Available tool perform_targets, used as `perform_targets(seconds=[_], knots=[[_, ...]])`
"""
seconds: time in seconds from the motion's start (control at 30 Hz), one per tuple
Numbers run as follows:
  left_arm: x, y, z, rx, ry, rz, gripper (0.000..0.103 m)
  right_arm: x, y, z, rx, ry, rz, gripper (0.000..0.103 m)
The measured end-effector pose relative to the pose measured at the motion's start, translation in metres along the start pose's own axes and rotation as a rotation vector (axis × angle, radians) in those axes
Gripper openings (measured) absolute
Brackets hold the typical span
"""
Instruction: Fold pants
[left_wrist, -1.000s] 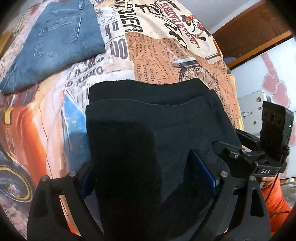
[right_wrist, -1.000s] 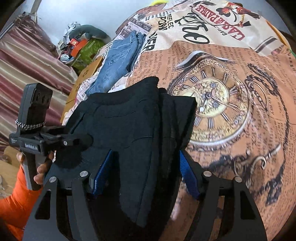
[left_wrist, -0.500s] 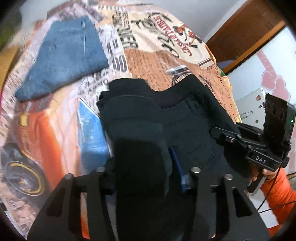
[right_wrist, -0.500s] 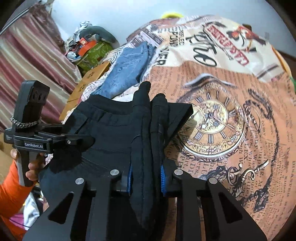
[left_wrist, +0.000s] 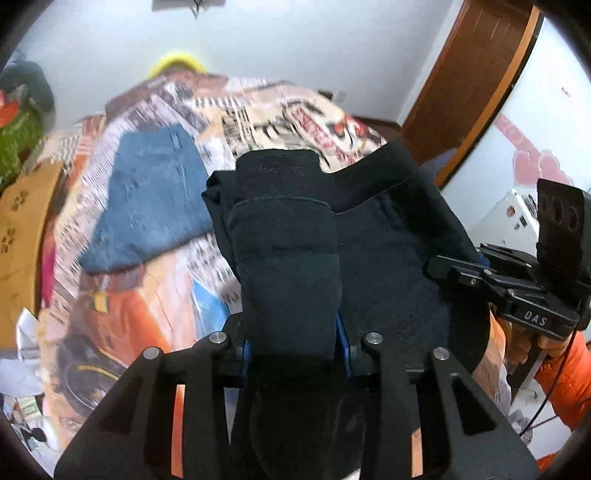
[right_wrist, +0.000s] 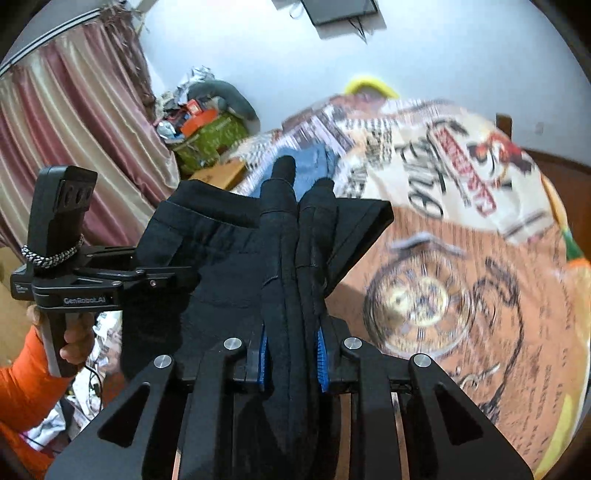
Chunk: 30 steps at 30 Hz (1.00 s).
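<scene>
Over printed bedspread, both tools pinch thick, bunched black pants.

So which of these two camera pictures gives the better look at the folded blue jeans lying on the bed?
The left wrist view. There the blue jeans lie nearly whole on the printed bedspread, left of the black pants. In the right wrist view only a small blue patch peeks out behind the bunched black pants.

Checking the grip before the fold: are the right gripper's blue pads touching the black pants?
Touching. In the right wrist view, the right gripper has both blue pads pressed against a bunched fold of the black pants, no gap on either side.
</scene>
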<state>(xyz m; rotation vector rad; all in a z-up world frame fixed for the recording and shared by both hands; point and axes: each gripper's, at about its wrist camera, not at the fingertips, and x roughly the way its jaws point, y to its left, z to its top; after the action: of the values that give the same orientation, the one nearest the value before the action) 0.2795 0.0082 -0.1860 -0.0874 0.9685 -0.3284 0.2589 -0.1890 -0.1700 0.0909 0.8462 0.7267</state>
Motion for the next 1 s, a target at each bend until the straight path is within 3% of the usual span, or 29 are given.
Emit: perform_targets(seconds=[0.33,0.6,1.0], knots=[[-0.028,0.044,0.053,-0.045,-0.144,0.076,0.034,0.023,0.017,0.058,-0.059,-0.112,-0.002,0.018],[-0.027,0.100,0.098,-0.097,-0.215,0.153,0.033,0.071,0.027,0.115,-0.096,-0.168,0.013,0.018],[0.043,0.197,0.139,-0.190,-0.199,0.192,0.033,0.177,0.017,0.157,-0.056,-0.128,0.010,0.018]])
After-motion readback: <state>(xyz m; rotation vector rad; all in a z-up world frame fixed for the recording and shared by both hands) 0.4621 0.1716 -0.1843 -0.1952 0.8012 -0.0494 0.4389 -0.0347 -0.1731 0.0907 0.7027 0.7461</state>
